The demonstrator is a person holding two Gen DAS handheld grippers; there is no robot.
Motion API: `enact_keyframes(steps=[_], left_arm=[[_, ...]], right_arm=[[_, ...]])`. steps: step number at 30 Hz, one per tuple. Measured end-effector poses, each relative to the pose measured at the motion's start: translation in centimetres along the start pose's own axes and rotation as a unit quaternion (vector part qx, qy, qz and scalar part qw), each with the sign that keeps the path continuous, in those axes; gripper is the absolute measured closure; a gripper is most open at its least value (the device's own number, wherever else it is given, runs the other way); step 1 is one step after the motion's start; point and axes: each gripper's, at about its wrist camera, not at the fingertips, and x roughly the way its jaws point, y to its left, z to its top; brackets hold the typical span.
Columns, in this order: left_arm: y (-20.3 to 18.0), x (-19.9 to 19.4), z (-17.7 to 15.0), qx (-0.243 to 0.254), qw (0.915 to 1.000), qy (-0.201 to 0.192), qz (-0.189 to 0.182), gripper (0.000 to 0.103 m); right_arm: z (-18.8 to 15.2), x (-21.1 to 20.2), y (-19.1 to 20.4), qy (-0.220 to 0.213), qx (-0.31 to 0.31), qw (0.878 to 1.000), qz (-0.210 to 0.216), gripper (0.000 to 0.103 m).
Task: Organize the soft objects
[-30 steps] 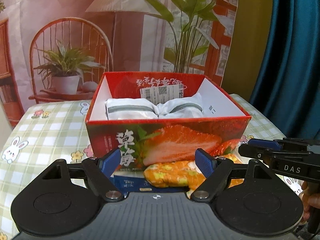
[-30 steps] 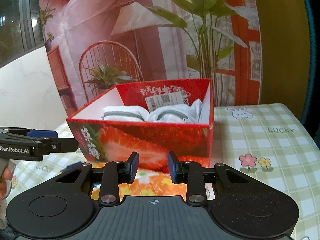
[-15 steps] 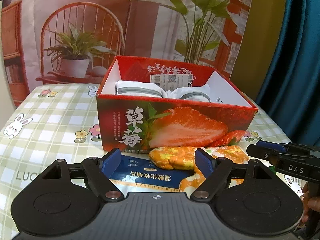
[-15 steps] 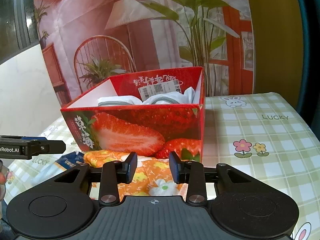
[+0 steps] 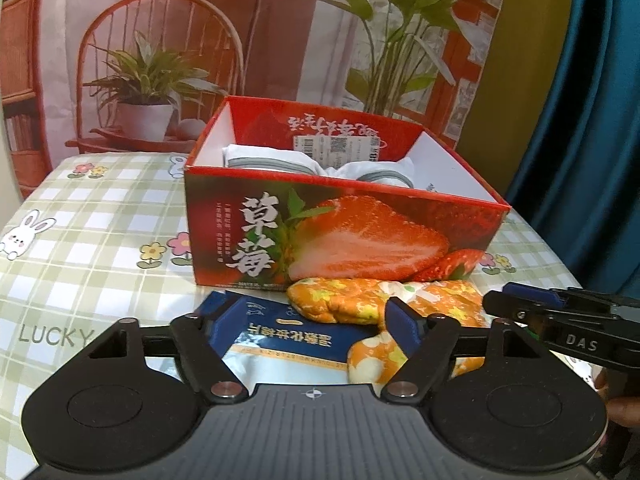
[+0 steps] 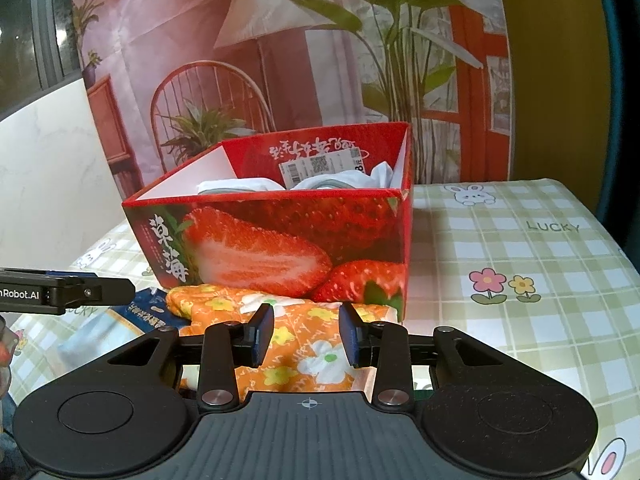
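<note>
A red strawberry box (image 5: 344, 236) stands on the table and holds folded white cloths (image 5: 280, 164). An orange floral cloth (image 5: 360, 300) lies in front of it, beside a blue and white packet (image 5: 288, 332). My left gripper (image 5: 310, 322) is open, low over the packet and the cloth's left end. My right gripper (image 6: 306, 334) is open over the orange floral cloth (image 6: 304, 344), with the box (image 6: 280, 240) just beyond. The white cloths (image 6: 320, 182) show above the box rim.
The table has a green checked cloth (image 5: 88, 216) with rabbits and flowers. A printed backdrop (image 5: 160, 60) hangs behind it, and a blue curtain (image 5: 592, 120) is at the right. The left gripper's side shows in the right wrist view (image 6: 64, 294).
Both grippers have drawn back and lowered from the box toward the items in front of it. The right gripper has opened wider. The packet and the orange cloth show more fully.
</note>
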Motion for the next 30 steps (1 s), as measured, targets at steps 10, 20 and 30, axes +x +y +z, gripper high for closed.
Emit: enact_keyframes(steps=[10,20,30], left_arm=[[-0.1,0.9,-0.6,-0.002,0.9997,0.016,-0.016,0.029],[0.4,1.9,-1.0,-0.018,0.9991,0.031,-0.022,0.03],[1.1,5.9,0.7,-0.058,0.9954,0.07,-0.031,0.035]], right_arm=[[-0.6,0.8,0.0,0.013,0.003,1.0,0.001,0.065],[-2.1,2.0,0.3,0.043,-0.009,0.999,0.006,0.064],[-2.4,2.1,-0.1,0.044,-0.004,0.999,0.014,0.064]])
